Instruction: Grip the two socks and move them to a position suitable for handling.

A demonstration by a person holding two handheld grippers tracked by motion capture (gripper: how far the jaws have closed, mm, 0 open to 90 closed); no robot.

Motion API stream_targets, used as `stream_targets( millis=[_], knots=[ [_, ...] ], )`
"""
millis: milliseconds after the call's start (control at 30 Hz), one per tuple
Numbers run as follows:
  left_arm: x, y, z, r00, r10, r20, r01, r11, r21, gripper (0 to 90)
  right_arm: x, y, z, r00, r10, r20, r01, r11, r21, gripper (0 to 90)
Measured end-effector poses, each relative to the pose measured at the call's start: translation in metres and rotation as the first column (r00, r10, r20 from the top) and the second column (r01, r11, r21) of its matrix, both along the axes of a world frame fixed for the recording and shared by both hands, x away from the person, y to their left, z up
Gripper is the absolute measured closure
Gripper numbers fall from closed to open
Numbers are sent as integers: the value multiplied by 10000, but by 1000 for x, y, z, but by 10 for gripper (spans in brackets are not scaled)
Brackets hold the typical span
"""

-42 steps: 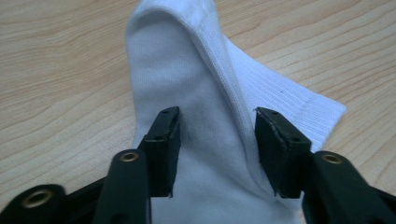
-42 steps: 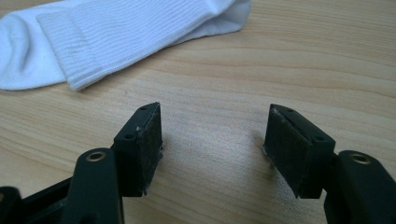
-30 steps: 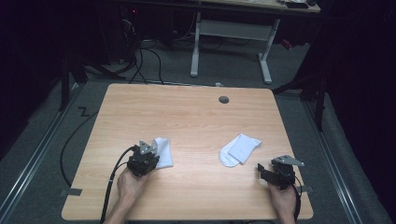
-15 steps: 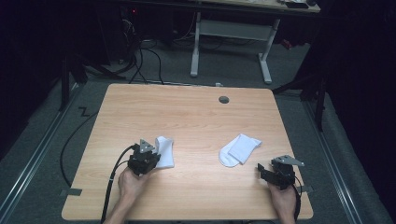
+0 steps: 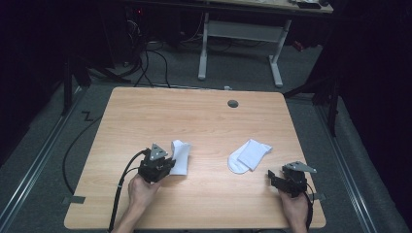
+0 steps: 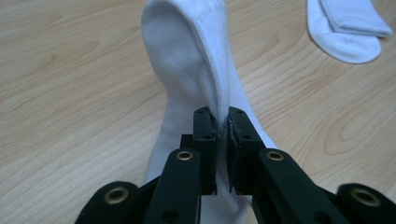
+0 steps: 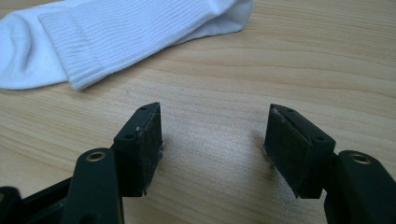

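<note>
My left gripper (image 6: 222, 122) is shut on the edge of a white sock (image 6: 187, 70), pinching its fabric so it rises in a fold off the wood. In the high view this left sock (image 5: 180, 158) lies just right of the left gripper (image 5: 167, 162) near the table's front left. A second white sock (image 5: 248, 155), folded over, lies flat at the front right. It also lies at the upper left of the right gripper view (image 7: 116, 32). My right gripper (image 7: 215, 144) stands open just above the bare wood, short of that sock, with nothing between its pads.
The wooden table (image 5: 194, 121) has a round grey cable grommet (image 5: 233, 103) near its far edge. A black cable (image 5: 121, 184) trails from the left gripper off the front edge. Beyond the table stand a white desk frame (image 5: 238, 43) and floor cables.
The left gripper has risen a little with the sock's edge pinched in it, and the sock now stands up in a fold. The right gripper has stayed put.
</note>
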State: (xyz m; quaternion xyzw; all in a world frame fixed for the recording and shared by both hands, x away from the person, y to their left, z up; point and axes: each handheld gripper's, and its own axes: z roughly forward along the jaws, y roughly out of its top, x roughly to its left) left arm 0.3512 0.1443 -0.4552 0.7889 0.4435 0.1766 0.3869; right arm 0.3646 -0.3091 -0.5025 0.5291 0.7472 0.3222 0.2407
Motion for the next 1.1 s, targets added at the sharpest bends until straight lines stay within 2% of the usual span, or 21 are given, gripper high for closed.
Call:
stream_targets(
  millis=[133, 533, 700, 833, 900, 1100],
  knots=[
    [-2, -9, 6, 9998, -188, 75, 187, 9998, 46, 836, 0, 0, 0, 10000, 15, -1, -15, 10000, 3, 368],
    [-1, -43, 15, 9952, -939, 267, 951, 9944, -469, 836, 0, 1, 0, 9999, 115, 6, -115, 9999, -2, 368],
    [1, -53, 14, 9938, -1080, 276, 1092, 9928, -494, 836, 0, 1, 0, 9999, 115, 6, -115, 9999, -1, 368],
    [4, -59, 13, 9929, -1167, 216, 1179, 9905, -706, 836, 0, 1, 0, 9999, 115, 6, -115, 9999, -1, 368],
    [6, -62, 9, 9929, -1186, 118, 1192, 9882, -960, 836, 0, 1, 0, 9999, 104, -1, -104, 9999, 8, 368],
    [10, -67, 0, 9934, -1143, -101, 1127, 9882, -1040, 835, 0, 1, 0, 9999, 116, 5, -116, 9999, 1, 368]
  ],
)
